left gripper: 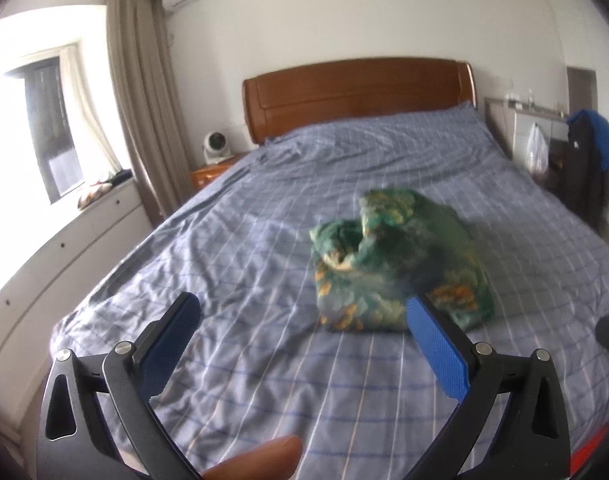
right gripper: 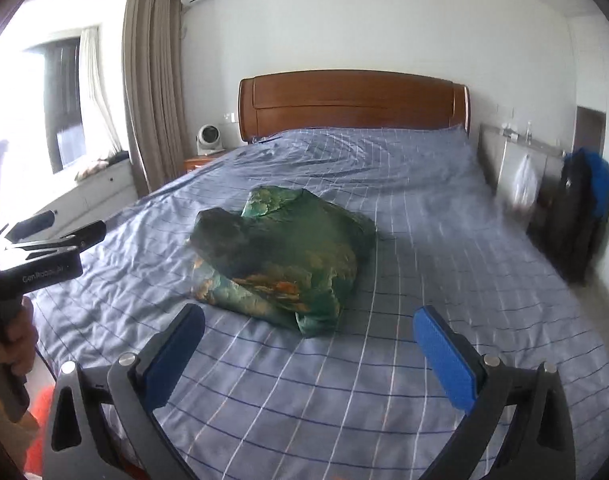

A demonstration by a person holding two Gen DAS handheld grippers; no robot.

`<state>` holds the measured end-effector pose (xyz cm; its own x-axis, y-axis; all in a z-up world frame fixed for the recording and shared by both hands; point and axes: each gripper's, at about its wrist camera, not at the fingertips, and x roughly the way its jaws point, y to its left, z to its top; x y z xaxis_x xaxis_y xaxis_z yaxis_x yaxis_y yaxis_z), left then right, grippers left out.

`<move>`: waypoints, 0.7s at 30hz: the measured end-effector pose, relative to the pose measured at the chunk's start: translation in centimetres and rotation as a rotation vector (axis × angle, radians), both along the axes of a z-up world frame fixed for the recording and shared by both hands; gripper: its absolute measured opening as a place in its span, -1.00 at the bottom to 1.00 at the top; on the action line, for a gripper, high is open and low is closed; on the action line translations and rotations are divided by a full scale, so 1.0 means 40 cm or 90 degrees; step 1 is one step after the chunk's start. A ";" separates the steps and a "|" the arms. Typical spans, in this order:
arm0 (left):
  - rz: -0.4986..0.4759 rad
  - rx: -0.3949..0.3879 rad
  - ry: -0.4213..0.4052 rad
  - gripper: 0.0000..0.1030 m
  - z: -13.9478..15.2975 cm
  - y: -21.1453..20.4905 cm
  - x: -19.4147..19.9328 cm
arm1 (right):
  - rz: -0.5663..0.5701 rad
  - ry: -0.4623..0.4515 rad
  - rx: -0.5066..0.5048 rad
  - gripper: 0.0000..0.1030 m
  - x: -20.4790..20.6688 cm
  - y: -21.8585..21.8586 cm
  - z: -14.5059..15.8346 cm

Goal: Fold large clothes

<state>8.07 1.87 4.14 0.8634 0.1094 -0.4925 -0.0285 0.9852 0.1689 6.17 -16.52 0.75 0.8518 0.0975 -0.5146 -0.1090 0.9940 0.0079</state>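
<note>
1. One green patterned garment (right gripper: 284, 264) lies bunched in a heap on the bed (right gripper: 424, 216), near the middle of the blue checked sheet and nearer its front edge than the one wooden headboard (right gripper: 352, 100).
2. Two grippers show. The left gripper (left gripper: 304, 308) hangs released above the sheet with its jaws spread wide and nothing between them; in its own view its right finger overlaps the garment's near edge, though contact cannot be told.
3. The right gripper (right gripper: 309, 318) is likewise released, jaws apart, just short of the garment's near edge.
4. Bare sheet surrounds the heap on all sides, widest toward the headboard and the right edge.
5. One fan (right gripper: 208, 138) stands on the nightstand at far left.
</note>
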 end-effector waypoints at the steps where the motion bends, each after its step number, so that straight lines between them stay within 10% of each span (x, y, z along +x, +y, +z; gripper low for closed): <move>1: 0.003 0.005 0.012 1.00 -0.004 -0.002 -0.009 | -0.003 0.009 -0.002 1.00 -0.002 0.005 0.001; 21: -0.022 0.010 0.090 1.00 -0.030 -0.018 -0.093 | -0.029 0.104 -0.010 1.00 -0.050 0.068 0.002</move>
